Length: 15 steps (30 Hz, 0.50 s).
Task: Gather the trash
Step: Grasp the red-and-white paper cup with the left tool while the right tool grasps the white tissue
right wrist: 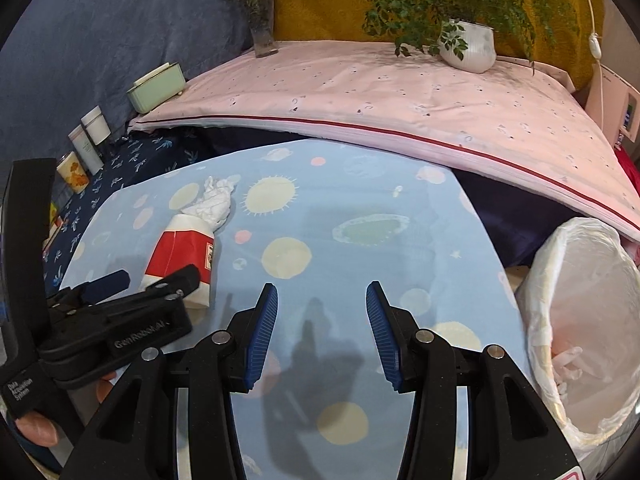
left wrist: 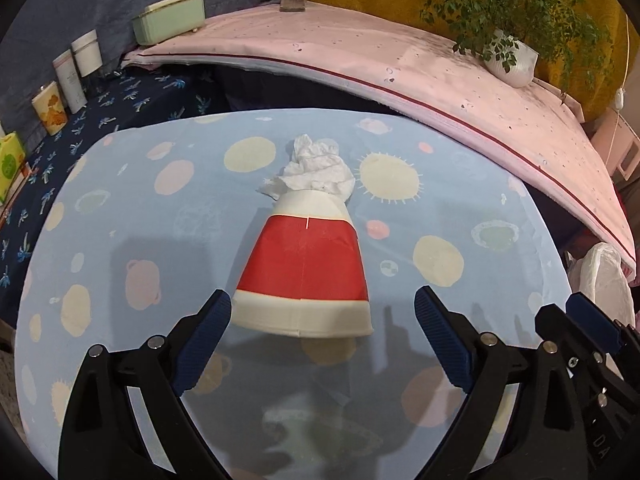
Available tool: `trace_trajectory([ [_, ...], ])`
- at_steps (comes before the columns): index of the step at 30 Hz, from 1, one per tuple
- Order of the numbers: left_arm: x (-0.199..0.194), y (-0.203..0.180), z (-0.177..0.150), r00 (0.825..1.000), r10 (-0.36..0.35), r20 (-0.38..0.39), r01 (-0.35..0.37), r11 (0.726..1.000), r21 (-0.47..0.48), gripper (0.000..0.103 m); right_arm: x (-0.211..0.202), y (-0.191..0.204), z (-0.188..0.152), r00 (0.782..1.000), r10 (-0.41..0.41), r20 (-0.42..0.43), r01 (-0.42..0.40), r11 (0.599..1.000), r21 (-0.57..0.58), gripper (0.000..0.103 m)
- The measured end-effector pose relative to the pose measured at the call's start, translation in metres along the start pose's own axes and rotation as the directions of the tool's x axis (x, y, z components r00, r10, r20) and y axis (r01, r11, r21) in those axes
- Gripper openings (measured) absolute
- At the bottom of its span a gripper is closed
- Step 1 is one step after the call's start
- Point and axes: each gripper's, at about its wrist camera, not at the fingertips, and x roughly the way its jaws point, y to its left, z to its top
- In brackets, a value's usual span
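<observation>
A red-and-white paper cup lies on its side on the bench, with crumpled tissue stuffed in its far-pointing mouth. The left tongs hang released, blue pads either side of the cup's near end without touching. The right tongs stand apart and empty, a lined bin at far right.

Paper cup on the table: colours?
Paper cup: red middle band, cream ends; clearest in left wrist view.
</observation>
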Motion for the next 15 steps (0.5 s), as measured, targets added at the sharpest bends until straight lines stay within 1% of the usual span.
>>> trace_trajectory([
  [4,0.016,0.007,0.003,1.000,-0.007,-0.030,0.007,1.000,-0.030,0.088,0.012,0.009,0.005,1.000,0.000,-0.008,0.000,1.000,-0.003,0.046],
  [6,0.020,0.011,0.003,0.999,-0.012,-0.031,0.011,0.999,-0.044,0.081,0.017,0.013,0.008,1.000,0.002,-0.013,-0.002,1.000,-0.005,0.046],
  [7,0.022,0.016,0.002,0.998,-0.031,-0.046,0.028,0.998,-0.056,0.077,0.019,0.014,0.009,1.000,0.003,-0.015,-0.003,1.000,-0.006,0.046],
  [10,0.019,0.025,0.001,0.998,-0.060,-0.032,0.057,0.994,-0.088,0.076,0.028,0.023,0.013,1.000,0.013,-0.023,-0.013,1.000,-0.015,0.046],
  [13,0.015,0.032,0.000,0.998,-0.065,-0.025,0.062,0.993,-0.101,0.075,0.036,0.033,0.018,0.999,0.024,-0.027,-0.025,0.999,-0.028,0.046],
  [15,0.012,0.040,0.000,0.998,-0.065,-0.019,0.063,0.990,-0.127,0.075,0.041,0.040,0.023,0.999,0.034,-0.026,-0.035,0.999,-0.032,0.046],
])
